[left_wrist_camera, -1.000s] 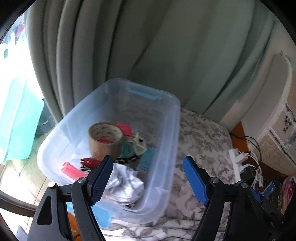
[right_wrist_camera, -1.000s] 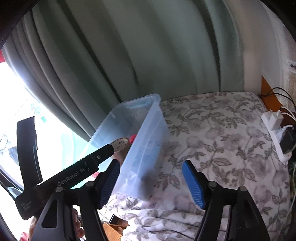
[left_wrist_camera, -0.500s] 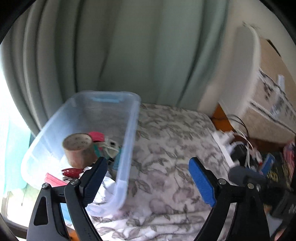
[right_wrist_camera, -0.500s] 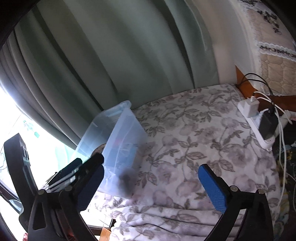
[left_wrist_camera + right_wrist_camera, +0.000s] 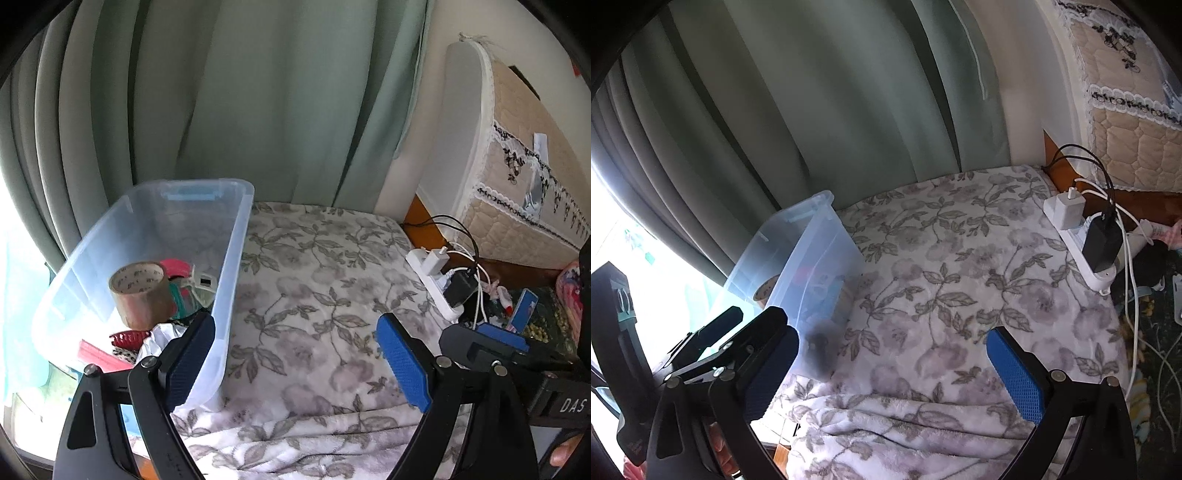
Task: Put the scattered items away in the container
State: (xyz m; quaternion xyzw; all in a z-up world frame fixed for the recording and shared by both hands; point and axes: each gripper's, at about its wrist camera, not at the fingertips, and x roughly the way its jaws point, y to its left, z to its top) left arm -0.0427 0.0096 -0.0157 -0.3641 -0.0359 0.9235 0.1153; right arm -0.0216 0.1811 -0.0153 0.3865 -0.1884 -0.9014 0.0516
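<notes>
A clear plastic bin (image 5: 236, 236) stands at the left of a floral blanket (image 5: 317, 295). It holds a brown tape roll (image 5: 140, 295), a red clip (image 5: 129, 338), a pink bar (image 5: 99, 356), crumpled white paper (image 5: 159, 339) and other small items. The bin also shows in the right wrist view (image 5: 816, 258). My left gripper (image 5: 295, 365) is open and empty, its left finger beside the bin's near corner. My right gripper (image 5: 897, 373) is open and empty above the blanket (image 5: 960, 280), right of the bin.
A white power strip (image 5: 436, 288) with chargers and cables lies at the blanket's right edge; it also shows in the right wrist view (image 5: 1086, 240). Green curtains (image 5: 221, 92) hang behind. A quilted mattress (image 5: 517, 166) leans at the right. Clutter (image 5: 524, 310) lies on the floor.
Both grippers have swung right and pulled back from the bin. The bin now sits at the left of both views and more of the blanket shows.
</notes>
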